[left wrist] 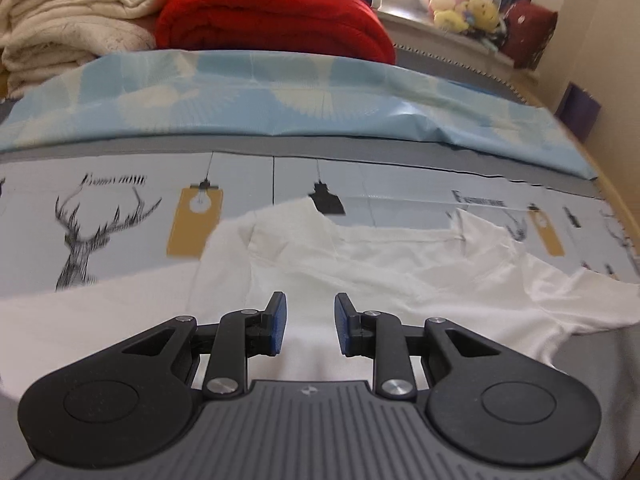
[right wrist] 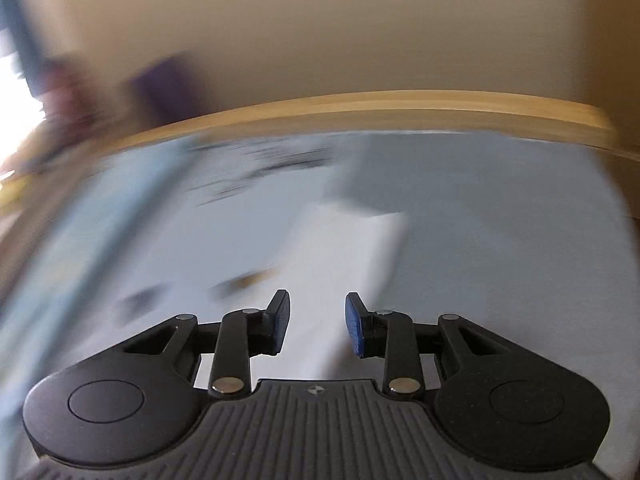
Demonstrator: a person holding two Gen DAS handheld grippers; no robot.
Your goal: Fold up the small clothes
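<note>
Now the left gripper [left wrist: 310, 322] hovers over the white shirt [left wrist: 360, 264], jaws apart, nothing held. That shirt lies spread on the printed bedsheet [left wrist: 120, 208], neckline toward 12 o'clock, one sleeve out at 3 o'clock. Right gripper [right wrist: 316, 324] is parted and empty too (its view is badly smeared), with a pale cloth edge, likely the same shirt, just ahead at 12. Best play, I'd judge: pinch a single layer at the hem, lift low, keep edges square.
</note>
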